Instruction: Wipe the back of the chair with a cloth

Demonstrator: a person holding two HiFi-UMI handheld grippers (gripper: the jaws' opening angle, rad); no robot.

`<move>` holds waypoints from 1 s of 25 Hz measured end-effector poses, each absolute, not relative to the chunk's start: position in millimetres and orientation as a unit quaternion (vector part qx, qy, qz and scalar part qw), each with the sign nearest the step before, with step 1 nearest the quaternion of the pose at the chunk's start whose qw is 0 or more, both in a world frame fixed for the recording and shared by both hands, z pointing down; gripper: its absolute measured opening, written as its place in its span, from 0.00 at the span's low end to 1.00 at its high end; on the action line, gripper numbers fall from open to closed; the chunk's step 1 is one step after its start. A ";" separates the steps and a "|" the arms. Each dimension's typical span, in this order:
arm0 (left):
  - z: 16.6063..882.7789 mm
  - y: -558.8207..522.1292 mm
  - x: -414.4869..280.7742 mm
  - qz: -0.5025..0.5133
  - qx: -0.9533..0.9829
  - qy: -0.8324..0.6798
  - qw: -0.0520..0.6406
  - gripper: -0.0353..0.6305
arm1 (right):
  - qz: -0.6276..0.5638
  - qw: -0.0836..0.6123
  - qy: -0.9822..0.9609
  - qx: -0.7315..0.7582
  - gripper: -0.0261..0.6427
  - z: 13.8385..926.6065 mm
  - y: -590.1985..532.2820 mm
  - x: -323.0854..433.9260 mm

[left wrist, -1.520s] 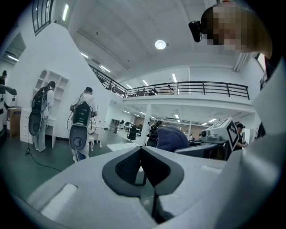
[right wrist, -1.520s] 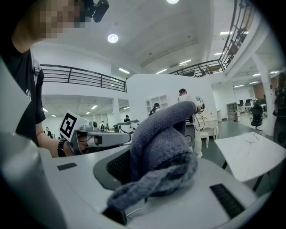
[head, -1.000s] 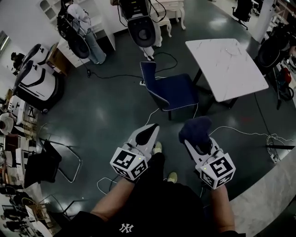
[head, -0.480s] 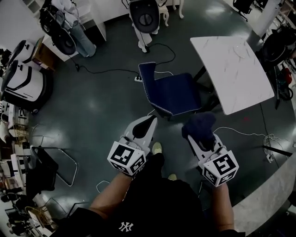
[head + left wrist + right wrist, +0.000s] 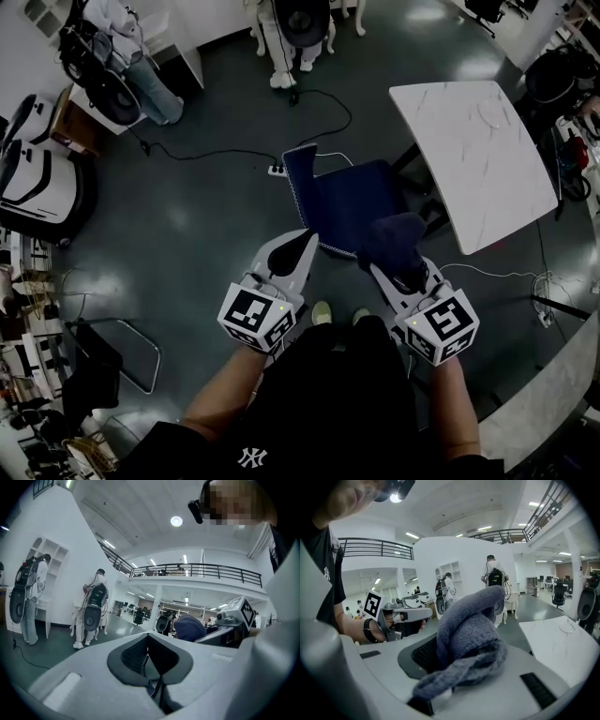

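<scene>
Overhead, head view: the chair (image 5: 349, 199) stands on the dark floor just ahead of both grippers, beside the white table (image 5: 480, 155).
Chair back: the chair back (image 5: 298, 186) runs along the seat's left edge, just beyond the tip of the left gripper (image 5: 302, 246).
Cloth from above: the cloth (image 5: 392, 240) is bunched at the front of the right gripper (image 5: 398, 270) and overlaps the seat's near edge; whether it touches cannot be told.
Left gripper view: the left gripper (image 5: 154, 667) has its jaws together with nothing between them; the cloth (image 5: 188, 627) shows to its right, on the right gripper (image 5: 229, 623).
Right gripper view: the right gripper (image 5: 440, 667) is clamped on the cloth (image 5: 468, 634), which rises in a grey-blue fold above the jaws.
Surroundings here: the left gripper (image 5: 401, 616) is at the left and the table (image 5: 562, 641) at the right; the chair is out of view.
</scene>
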State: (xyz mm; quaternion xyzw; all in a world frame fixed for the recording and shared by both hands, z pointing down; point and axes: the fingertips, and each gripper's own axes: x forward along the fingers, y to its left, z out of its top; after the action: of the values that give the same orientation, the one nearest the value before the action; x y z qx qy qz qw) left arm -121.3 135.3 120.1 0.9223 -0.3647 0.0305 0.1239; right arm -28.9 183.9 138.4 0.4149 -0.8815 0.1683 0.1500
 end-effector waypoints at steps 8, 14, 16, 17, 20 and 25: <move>133.8 76.5 -115.5 0.040 0.914 -0.381 0.131 0.07 | 0.159 0.173 -0.891 0.388 0.17 166.4 106.4 -18.7; 157.6 5.2 -81.0 0.039 0.903 -0.403 0.142 0.07 | 0.154 0.208 -0.902 0.346 0.17 221.5 15.9 6.7; 170.0 -22.2 -65.5 0.044 0.897 -0.415 0.147 0.07 | 0.156 0.219 -0.906 0.326 0.17 246.2 -15.5 15.8; 174.7 -34.9 -59.1 0.047 0.893 -0.421 0.149 0.07 | 0.155 0.225 -0.909 0.315 0.17 257.8 -29.8 19.0; 188.3 -67.7 -45.3 0.051 0.883 -0.441 0.155 0.07 | 0.142 0.243 -0.915 0.288 0.17 290.4 -68.0 25.3; 213.4 -99.7 -34.0 0.052 0.868 -0.464 0.173 0.07 | 0.126 0.266 -0.920 0.259 0.17 347.7 -105.9 22.2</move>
State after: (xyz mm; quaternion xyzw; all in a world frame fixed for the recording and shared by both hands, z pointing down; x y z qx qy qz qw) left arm -34.0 -99.7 213.4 0.8675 -0.4637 0.0516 0.1725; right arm 22.2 -105.9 347.7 0.2592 -0.9200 0.1257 0.2657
